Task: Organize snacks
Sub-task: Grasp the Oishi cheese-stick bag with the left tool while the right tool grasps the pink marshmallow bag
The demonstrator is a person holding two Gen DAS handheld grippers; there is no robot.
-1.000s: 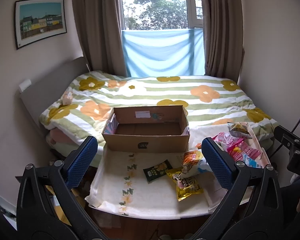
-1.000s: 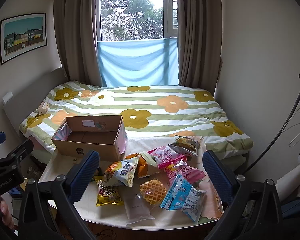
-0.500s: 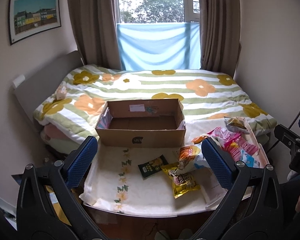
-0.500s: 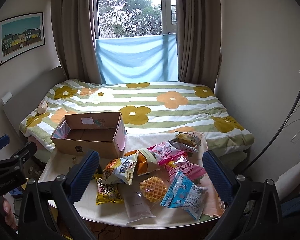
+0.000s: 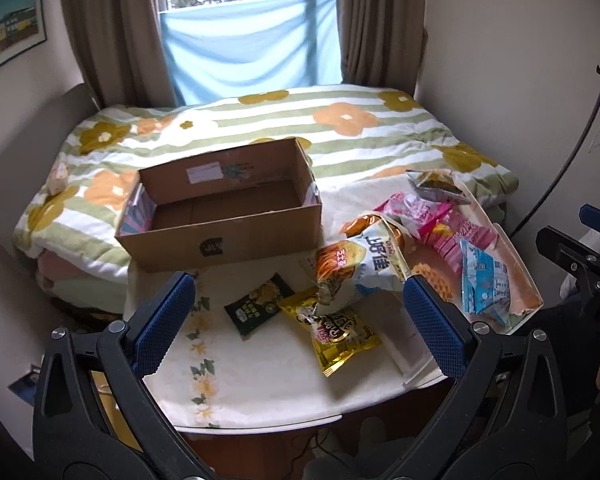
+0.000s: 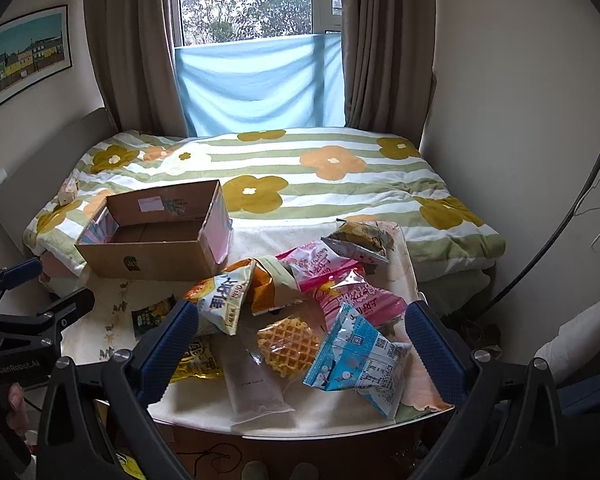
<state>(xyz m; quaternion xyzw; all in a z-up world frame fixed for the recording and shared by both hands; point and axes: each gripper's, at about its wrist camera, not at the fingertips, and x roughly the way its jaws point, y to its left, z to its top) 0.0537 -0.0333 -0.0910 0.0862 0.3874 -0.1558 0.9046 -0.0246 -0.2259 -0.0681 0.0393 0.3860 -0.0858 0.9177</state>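
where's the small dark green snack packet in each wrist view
Left wrist: the dark green snack packet lies flat on the tablecloth at lower centre, between the left gripper's open fingers, just left of the yellow packet.
Right wrist: the same packet sits at lower left, partly hidden behind the right gripper's left finger.
Shared landmark: the open cardboard box, just beyond the packet in both views.

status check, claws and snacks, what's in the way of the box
Left claw open, empty, above the table. Right claw open, empty. Cardboard box holds no snacks; packets heaped at its right, waffle in front. Nothing blocks the box.
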